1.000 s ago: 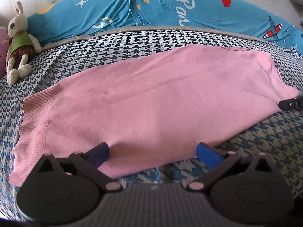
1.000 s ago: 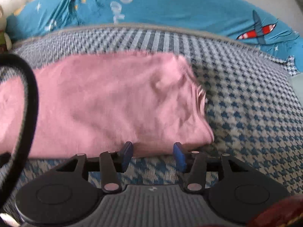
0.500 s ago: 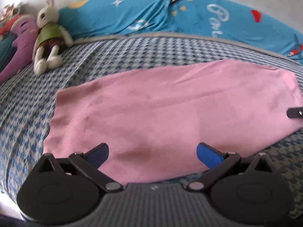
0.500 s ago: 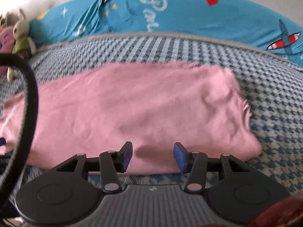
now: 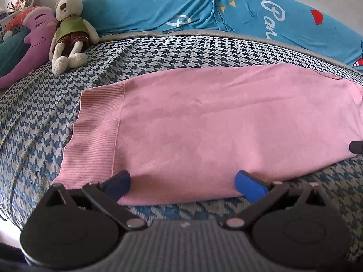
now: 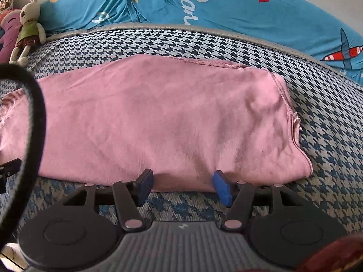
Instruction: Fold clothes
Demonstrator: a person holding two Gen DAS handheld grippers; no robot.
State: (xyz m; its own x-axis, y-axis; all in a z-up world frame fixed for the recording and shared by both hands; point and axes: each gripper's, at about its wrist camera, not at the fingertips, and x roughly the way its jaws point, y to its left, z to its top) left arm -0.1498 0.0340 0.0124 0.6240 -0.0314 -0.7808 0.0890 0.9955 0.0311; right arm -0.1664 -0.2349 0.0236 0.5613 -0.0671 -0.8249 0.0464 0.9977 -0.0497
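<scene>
A pink knit garment (image 5: pixel 204 122) lies folded into a long strip across the houndstooth bed cover (image 5: pixel 158 52), its ribbed hem (image 5: pixel 95 131) at the left end. My left gripper (image 5: pixel 182 184) is wide open at the strip's near edge, close to the hem, with nothing pinched. In the right wrist view the same pink garment (image 6: pixel 158 117) ends in a rumpled neck edge (image 6: pixel 292 122) on the right. My right gripper (image 6: pixel 182 187) is at the near edge there, its jaws opening, pads apart and not pressing the cloth. A tip of the right gripper (image 5: pixel 356 146) shows at the left view's right border.
A blue printed quilt (image 5: pixel 226 11) runs along the far side of the bed. A stuffed rabbit (image 5: pixel 70 27) and a purple plush (image 5: pixel 29 43) lie at the far left. A black cable (image 6: pixel 34 124) loops through the right view's left side.
Both views have shifted: the garment's hem end now sits further right in the left view, and its neck end further right in the right view. The right jaws stand wider apart than before.
</scene>
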